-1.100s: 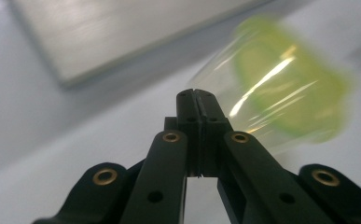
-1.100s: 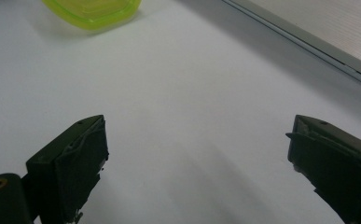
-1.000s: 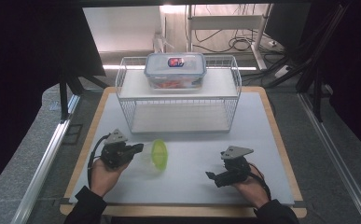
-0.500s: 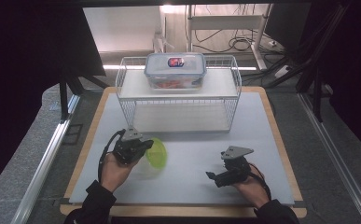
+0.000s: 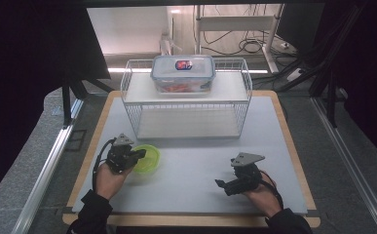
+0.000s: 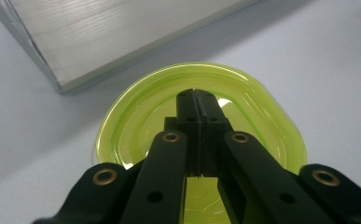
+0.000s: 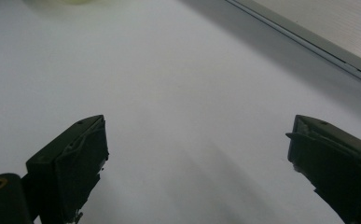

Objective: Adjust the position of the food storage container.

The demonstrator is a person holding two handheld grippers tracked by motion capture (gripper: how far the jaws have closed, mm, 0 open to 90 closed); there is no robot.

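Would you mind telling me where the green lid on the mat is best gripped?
Grip the green lid at its raised rim on the near-left edge, coming in low from the person's side. It lies flat and thin, so only the rim gives the tongs purchase; the left tongs sit shut over it.

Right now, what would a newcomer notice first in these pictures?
First, the bright green dish on the white table at the near left, with the left tongs shut above its hollow. Then the wire rack behind, carrying a clear box. The right tongs stand open.
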